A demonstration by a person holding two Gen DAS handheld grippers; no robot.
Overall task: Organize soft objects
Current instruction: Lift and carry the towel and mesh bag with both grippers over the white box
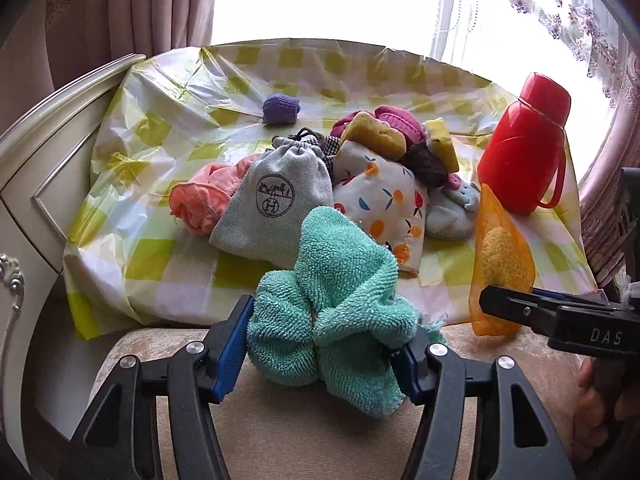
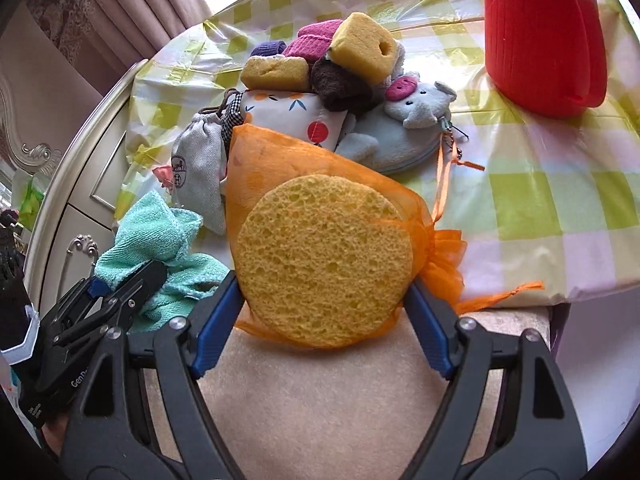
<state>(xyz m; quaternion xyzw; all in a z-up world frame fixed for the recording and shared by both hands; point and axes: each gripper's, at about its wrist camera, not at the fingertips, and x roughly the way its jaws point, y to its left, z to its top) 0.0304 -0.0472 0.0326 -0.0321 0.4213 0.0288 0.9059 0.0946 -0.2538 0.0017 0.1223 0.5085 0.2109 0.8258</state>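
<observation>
The left gripper is angled downward over a beige cushioned seat, and a bunched teal terry cloth is clamped between its blue pads at a middling width. The cloth is held clear of the checked yellow-green plastic cover, in front of the pile.

The right gripper is tilted down likewise and is closed fairly wide on an orange mesh bag containing a round yellow sponge; both pads are pressed against the sponge's edges. In the left wrist view this gripper is seen entering from the right, and part of the person's hand is visible behind it.

On the cover, a heap is noted: a grey drawstring pouch, a pink cloth, a fruit-print pouch, a grey plush elephant and yellow sponges. A purple knit item lies apart. A red flask stands upright at the right.
</observation>
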